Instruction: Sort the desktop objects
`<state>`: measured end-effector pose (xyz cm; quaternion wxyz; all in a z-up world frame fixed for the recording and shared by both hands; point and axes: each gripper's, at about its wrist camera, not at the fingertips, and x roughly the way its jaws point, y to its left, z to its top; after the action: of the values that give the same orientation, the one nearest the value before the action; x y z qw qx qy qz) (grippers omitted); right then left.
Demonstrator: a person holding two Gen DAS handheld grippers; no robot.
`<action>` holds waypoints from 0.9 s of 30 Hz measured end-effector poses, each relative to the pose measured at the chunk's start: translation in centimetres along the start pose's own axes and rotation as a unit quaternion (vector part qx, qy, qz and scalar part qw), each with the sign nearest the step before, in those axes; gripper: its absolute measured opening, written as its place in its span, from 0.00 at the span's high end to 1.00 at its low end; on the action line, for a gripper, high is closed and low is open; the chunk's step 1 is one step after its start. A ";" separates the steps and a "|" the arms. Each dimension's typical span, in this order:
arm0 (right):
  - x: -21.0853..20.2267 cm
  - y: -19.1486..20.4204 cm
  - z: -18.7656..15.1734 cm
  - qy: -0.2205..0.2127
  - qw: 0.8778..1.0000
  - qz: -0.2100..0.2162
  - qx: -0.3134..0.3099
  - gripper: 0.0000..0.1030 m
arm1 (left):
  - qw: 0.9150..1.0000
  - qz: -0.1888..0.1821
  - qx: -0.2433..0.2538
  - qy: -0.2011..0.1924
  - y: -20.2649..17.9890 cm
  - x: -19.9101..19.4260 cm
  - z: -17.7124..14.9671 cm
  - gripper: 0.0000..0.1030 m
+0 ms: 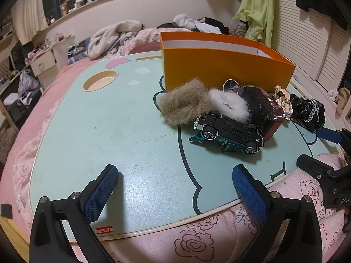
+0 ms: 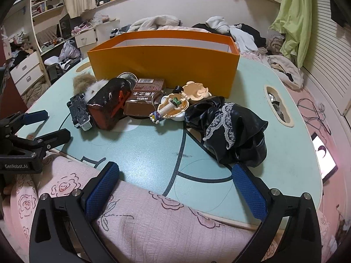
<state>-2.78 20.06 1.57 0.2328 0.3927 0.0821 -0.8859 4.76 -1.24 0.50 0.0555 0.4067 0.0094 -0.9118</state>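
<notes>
Honestly, your orange box hid its inside; both grippers gaped empty over bare table edge.

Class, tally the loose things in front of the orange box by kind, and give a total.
Fluffy scrunchies: 2 (brown, white)
Black lace scrunchie: 1
Toy car: 1
Cartons: 2 (dark, brown)
Figurine: 1
Total: 7

Left gripper, right gripper: black frames; blue textured pads; silver screws; "GenRobot.AI" marking.
</notes>
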 end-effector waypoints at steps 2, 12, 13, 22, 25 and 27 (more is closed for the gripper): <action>0.0 0.0 0.0 0.000 1.000 0.000 0.000 0.01 | 1.000 0.000 0.000 0.000 0.0 -0.1 0.0 0.00; 0.0 0.0 -0.1 0.000 1.000 0.000 0.000 0.01 | 1.000 0.000 0.000 0.000 0.0 -0.3 0.0 0.00; 0.0 0.0 -0.1 0.000 1.000 0.000 0.000 0.01 | 1.000 0.000 0.000 0.000 0.0 -0.2 0.0 0.00; 0.0 0.0 -0.2 0.000 1.000 0.000 0.000 0.01 | 1.000 -0.001 -0.002 -0.005 0.2 -0.1 -0.3 0.00; 0.0 0.1 -0.2 0.000 1.000 0.000 0.000 0.01 | 0.999 -0.029 -0.017 -0.016 0.8 0.0 -0.4 0.00; 0.0 0.1 -0.3 -0.001 1.000 0.000 0.000 0.01 | 0.997 -0.059 -0.039 -0.026 1.7 -0.5 -0.3 0.00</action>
<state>-2.54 20.09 1.43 0.2328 0.3921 0.0822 -0.8862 5.48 -2.86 0.74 0.0179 0.3795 0.0677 -0.9225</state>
